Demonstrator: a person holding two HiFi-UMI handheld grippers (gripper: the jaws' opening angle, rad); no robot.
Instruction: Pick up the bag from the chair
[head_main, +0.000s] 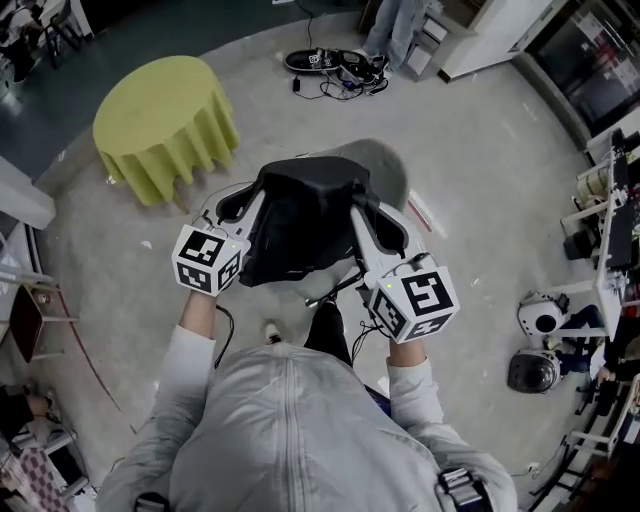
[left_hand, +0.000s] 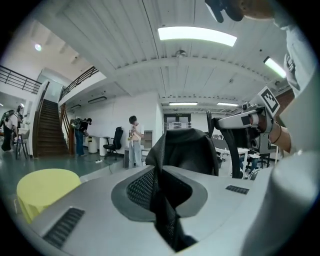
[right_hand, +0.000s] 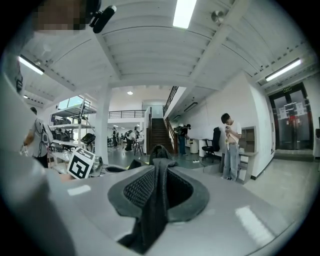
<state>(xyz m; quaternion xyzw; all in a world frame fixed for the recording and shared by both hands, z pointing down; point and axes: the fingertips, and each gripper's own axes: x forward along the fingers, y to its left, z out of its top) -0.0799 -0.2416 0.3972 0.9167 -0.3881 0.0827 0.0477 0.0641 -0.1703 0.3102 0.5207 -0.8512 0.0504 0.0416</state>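
Note:
A black bag (head_main: 300, 225) hangs between my two grippers, above the grey chair (head_main: 388, 165). My left gripper (head_main: 237, 205) is shut on the bag's left side and my right gripper (head_main: 372, 218) on its right side. In the left gripper view a strip of black fabric (left_hand: 164, 210) is pinched where the jaws meet at the left gripper (left_hand: 159, 172), and the bag's body (left_hand: 187, 150) rises behind it. The right gripper (right_hand: 159, 172) holds black fabric (right_hand: 152, 210) the same way. The chair's lower part is hidden under the bag.
A round table with a yellow-green cloth (head_main: 165, 120) stands at the far left. Cables and shoes (head_main: 335, 65) lie on the floor beyond the chair. Helmets (head_main: 540, 320) and shelving sit at the right. A person (left_hand: 134, 140) stands farther off in the hall.

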